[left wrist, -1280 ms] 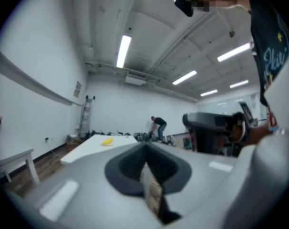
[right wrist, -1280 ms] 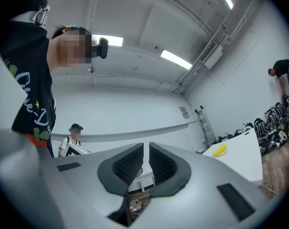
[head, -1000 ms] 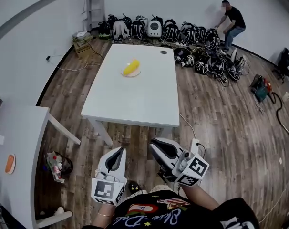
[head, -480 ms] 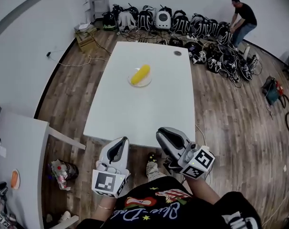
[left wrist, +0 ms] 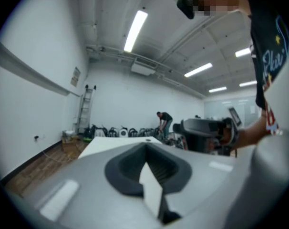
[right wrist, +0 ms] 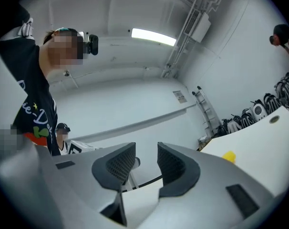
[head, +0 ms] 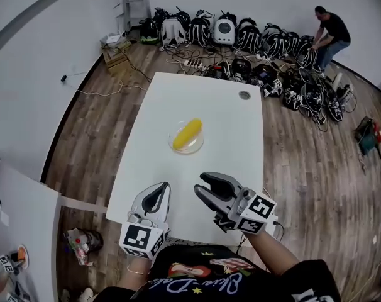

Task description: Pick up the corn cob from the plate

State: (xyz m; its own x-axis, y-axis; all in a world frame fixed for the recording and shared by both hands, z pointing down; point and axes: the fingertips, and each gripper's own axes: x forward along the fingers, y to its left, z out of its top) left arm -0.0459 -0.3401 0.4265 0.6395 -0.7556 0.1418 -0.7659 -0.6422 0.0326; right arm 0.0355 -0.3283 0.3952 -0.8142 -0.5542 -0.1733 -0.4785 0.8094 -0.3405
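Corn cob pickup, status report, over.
Left gripper shut, empty. Right gripper opening, nothing between its jaws. Corn cob lying on plate, untouched. Bare table between, nothing in the way.

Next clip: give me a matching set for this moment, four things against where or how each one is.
Things:
1. corn cob
2. left tool
3. right tool
4. person in the black shirt

Places or states:
A. jaws apart, nothing between them
B. lying on the plate on the white table
C. bent over the bags at the far wall
D. jaws together, empty

Pairs: 1-B, 2-D, 3-A, 4-C.

Note: the right tool's jaws are opening. Both tools sit over the table's near edge, short of the plate.
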